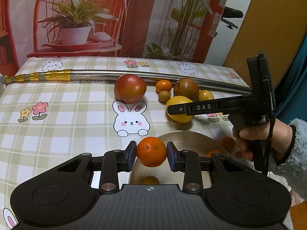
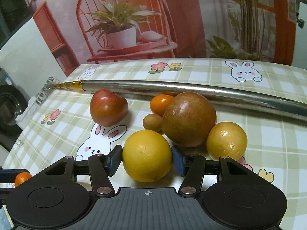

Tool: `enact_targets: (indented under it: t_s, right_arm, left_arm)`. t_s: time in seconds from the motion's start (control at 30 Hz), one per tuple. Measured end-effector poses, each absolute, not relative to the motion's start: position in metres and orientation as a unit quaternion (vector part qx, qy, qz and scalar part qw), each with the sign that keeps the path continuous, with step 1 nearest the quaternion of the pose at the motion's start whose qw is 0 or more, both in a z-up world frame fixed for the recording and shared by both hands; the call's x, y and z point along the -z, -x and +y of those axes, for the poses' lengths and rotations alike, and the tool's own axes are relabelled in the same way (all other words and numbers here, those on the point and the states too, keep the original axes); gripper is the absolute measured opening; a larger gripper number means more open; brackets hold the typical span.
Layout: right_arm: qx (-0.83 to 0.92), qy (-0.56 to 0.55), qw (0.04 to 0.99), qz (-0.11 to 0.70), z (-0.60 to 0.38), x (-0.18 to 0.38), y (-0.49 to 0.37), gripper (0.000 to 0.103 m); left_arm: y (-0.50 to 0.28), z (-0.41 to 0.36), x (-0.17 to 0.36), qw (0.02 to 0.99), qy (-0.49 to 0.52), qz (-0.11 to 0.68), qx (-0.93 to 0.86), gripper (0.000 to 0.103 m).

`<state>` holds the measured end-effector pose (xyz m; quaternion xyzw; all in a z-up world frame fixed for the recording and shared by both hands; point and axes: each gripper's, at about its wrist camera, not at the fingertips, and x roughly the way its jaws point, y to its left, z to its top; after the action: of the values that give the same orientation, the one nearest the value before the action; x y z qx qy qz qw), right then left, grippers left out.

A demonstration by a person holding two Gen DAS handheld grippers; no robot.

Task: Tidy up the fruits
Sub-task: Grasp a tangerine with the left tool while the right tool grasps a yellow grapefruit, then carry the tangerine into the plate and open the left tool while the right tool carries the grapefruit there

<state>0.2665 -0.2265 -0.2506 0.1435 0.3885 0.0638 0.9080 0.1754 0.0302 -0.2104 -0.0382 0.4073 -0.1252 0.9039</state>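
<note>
Item 1: small round orange mandarin (image 1: 151, 152), lower centre of the left wrist view, pinched at its widest part by the left gripper (image 1: 151, 154) above the pale round bowl (image 1: 191, 137), which already contains orange fruit. Probably light, soft-skinned; grip gently.

Item 2: large yellow round citrus (image 2: 147, 155), lower centre of the right wrist view, on the checked rabbit-print table (image 2: 268, 134). Right gripper (image 2: 147, 158) jaws straddle it; contact cannot be told. Likely heavier, waxy, slippery; hold across the middle.

Beyond: brownish-red round fruit (image 2: 189, 119), red apple (image 2: 107, 107), steel pole (image 2: 172, 86).
</note>
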Motion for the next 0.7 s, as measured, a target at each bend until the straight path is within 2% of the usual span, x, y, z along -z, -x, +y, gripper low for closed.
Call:
enact_targets:
  t_s: [0.27, 0.7]
  right_arm:
    - [-0.058, -0.142, 0.912, 0.381, -0.228, 0.248, -0.251, 0.051]
    - [-0.058, -0.161, 0.932, 0.320, -0.233, 0.215, -0.185, 0.051]
  left_arm:
    - [-0.175, 0.031, 0.212, 0.903, 0.036, 0.410, 0.125, 0.036]
    - [-0.170, 0.026, 0.214, 0.899, 0.033, 0.417, 0.133, 0.036]
